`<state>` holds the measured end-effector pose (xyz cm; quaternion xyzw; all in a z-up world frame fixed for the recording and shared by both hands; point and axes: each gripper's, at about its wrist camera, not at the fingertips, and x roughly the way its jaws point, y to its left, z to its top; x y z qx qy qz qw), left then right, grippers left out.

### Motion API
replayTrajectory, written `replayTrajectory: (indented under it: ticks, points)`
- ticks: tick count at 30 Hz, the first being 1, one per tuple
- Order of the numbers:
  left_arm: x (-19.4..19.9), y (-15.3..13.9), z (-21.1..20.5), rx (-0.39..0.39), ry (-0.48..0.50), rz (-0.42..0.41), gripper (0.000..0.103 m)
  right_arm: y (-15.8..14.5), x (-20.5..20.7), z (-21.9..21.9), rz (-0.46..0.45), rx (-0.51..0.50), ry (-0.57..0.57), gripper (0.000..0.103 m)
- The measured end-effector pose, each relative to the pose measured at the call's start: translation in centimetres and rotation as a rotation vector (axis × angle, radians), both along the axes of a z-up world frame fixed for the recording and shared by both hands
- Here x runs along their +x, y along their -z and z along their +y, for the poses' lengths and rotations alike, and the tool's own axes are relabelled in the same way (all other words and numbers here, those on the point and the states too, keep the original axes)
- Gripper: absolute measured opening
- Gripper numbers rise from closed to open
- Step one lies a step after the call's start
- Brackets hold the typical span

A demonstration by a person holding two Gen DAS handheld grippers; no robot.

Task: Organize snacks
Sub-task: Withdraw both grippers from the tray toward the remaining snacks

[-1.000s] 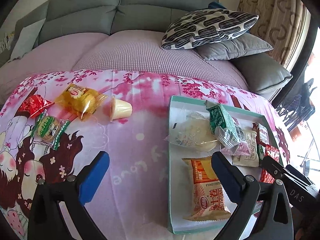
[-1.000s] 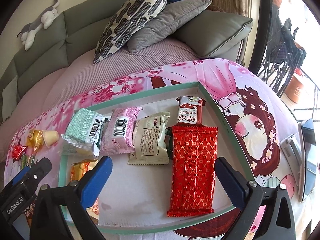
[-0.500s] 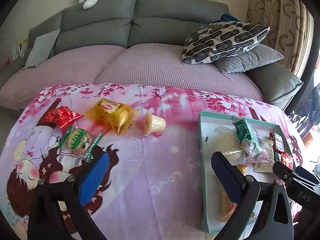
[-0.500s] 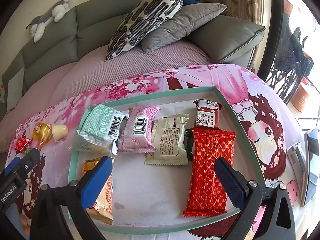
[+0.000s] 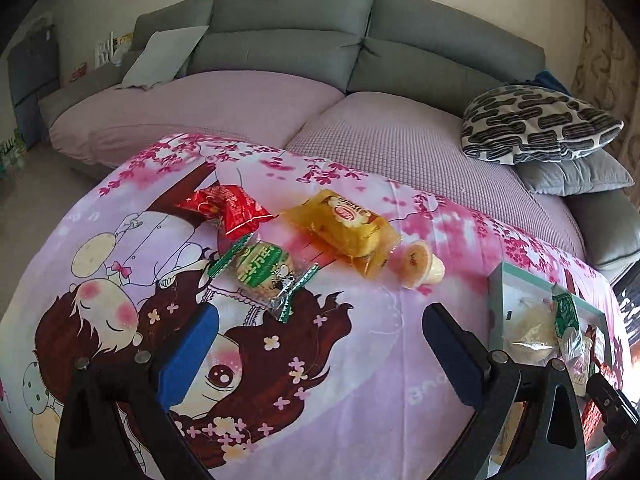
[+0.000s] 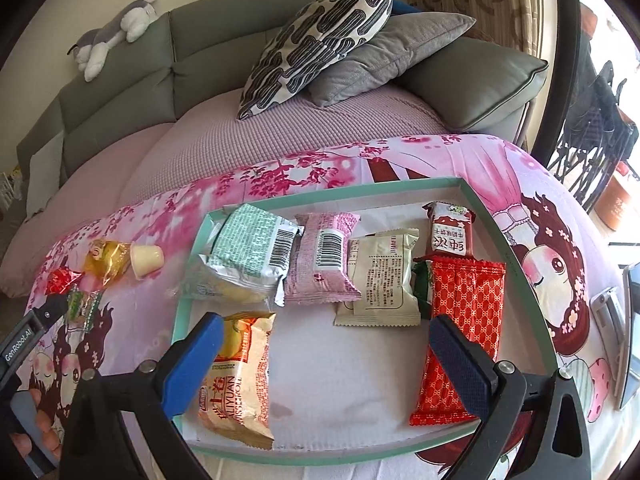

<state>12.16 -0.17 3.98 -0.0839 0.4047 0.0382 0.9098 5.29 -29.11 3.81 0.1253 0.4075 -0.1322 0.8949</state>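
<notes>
In the left wrist view, the left gripper [image 5: 316, 344] is held with its blue-padded jaws wide apart and empty above a cartoon-printed cloth [image 5: 360, 360]. Four loose snacks are seen ahead on the cloth: a crinkled red packet [image 5: 226, 210], a round biscuit [image 5: 264, 268] in clear film with green zigzag ends, a glossy yellow pouch [image 5: 346, 230] and a small jelly cup [image 5: 420, 268] tipped on its side, just beside the pouch. The biscuit lies nearest the jaws, with nothing between. At the right edge, part of a teal-rimmed tray [image 5: 496, 304] is seen, its contents largely hidden by the gripper frame. A grey sofa [image 5: 288, 52] is seen behind.

In the right wrist view, the right gripper [image 6: 324, 352] is likewise held spread and empty, over the tray [image 6: 516, 264]. Flat, soft packets are laid in the shallow rectangular tray: a green pack [image 6: 248, 248], a pink pack [image 6: 326, 260], a cream pack [image 6: 382, 276], a small red-and-white bar [image 6: 450, 228], a long red patterned bar [image 6: 464, 332] and an orange bread bag [image 6: 238, 372] partly behind the left pad. The four loose snacks are seen far left on the cloth, well apart from the tray. A patterned pillow [image 6: 320, 36] is propped on the sofa.
</notes>
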Motion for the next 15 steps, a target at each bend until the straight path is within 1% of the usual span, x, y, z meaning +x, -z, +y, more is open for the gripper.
replayTrajectory:
  ticks: [2,8,13,15]
  points:
    - [0.1,0.2,0.8,-0.007,-0.018,0.01,0.102,-0.3,0.2,0.8,-0.013,-0.005,-0.018,0.103]
    - [0.3,0.4,3.0,0.02,-0.086,0.038,0.102,-1.3,1.1,4.1,-0.033,-0.05,-0.078,0.103]
    - [0.6,1.1,4.9,0.111,-0.147,0.095,0.102,-1.7,2.2,7.5,-0.043,-0.069,-0.154,0.103]
    - [0.6,1.3,5.7,0.126,-0.163,0.114,0.102,-1.9,2.7,9.0,-0.046,-0.071,-0.191,0.103]
